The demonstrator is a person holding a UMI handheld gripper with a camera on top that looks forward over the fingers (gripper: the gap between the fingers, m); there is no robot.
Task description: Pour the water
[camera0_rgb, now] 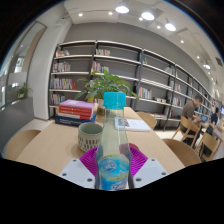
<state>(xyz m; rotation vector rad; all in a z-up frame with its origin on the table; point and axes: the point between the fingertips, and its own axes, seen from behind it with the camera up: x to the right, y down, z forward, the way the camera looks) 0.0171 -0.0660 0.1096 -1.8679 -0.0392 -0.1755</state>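
Your tongs grip a bottle between the two pink pads, closed in on its sides with the pads against the plastic. You hold the bottle upright, right in front of the camera; it is clear, with a blue cap and a pale label around the middle.

Just beyond the bottle, on its left, a grey-green mug stands on the desk, close beside the bottle as the view shows it; you cannot tell whether they touch. Behind the mug a green plant rises, its leaves spreading above the cap. Left of the plant a stack of books lies on the desk, red ones on top.

Right of the desk you see wooden chairs around other tables. Along the far wall run tall shelves filled with books, and round lights shine in the ceiling.
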